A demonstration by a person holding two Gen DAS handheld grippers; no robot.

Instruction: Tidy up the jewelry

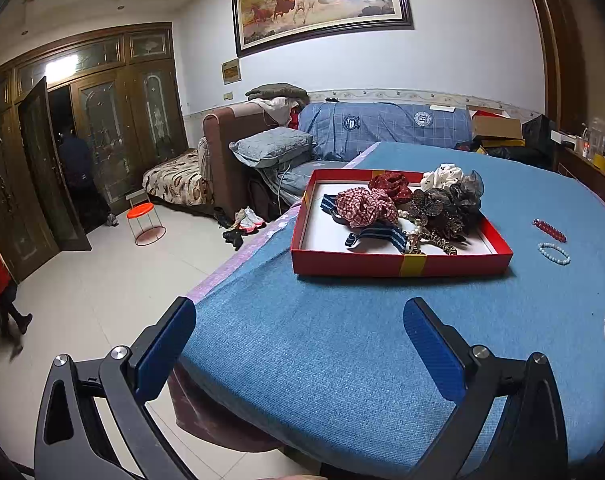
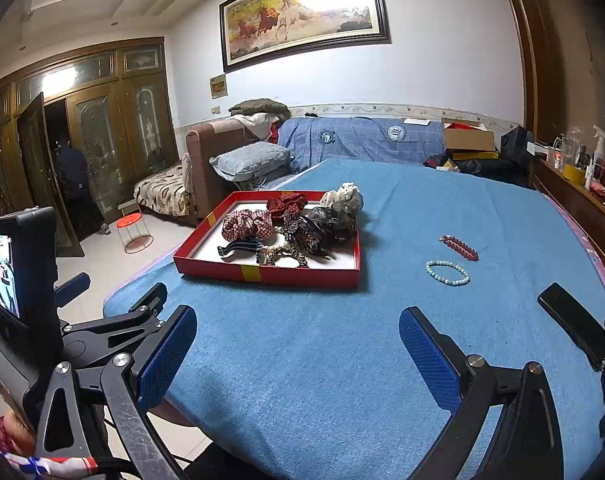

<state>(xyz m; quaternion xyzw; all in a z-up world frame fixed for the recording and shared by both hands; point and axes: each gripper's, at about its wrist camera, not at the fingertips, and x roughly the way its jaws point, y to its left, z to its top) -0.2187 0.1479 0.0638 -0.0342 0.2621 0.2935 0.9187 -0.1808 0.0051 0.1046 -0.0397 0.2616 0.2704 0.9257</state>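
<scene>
Bracelets are the things left outside: a red bead bracelet [image 2: 460, 248] and a pale bead bracelet [image 2: 447, 273] lie on the blue cloth of the table [image 2: 302, 360], near each other but apart, to the right of the red box [image 2: 262, 274]. The box is open and shallow. Its right half is full of hair scrunchies [image 2: 247, 225], hair bands and some dark fabric pieces, and its left part shows bare white bottom. A black phone [image 2: 574, 326] lies near the right edge of the table, close to the right claw.

I judge that the step in hand is to pick one bracelet and bring it into the box. The pale one is nearer to the right claw [image 2: 298, 356], so it is the natural first choice. To do it well, the claw should come down over one side of the ring, with one finger inside the loop and one outside, and close gently, because beads roll and the cloth may wrinkle. The free white corner of the box is a good place to put it.

Both claws hang low over the near side of the table, pointing forward at the box. The right claw is wide and holds nothing. The left claw [image 1: 300, 344] is also wide and without load, and it is seen at the left side of the right wrist view.
</scene>
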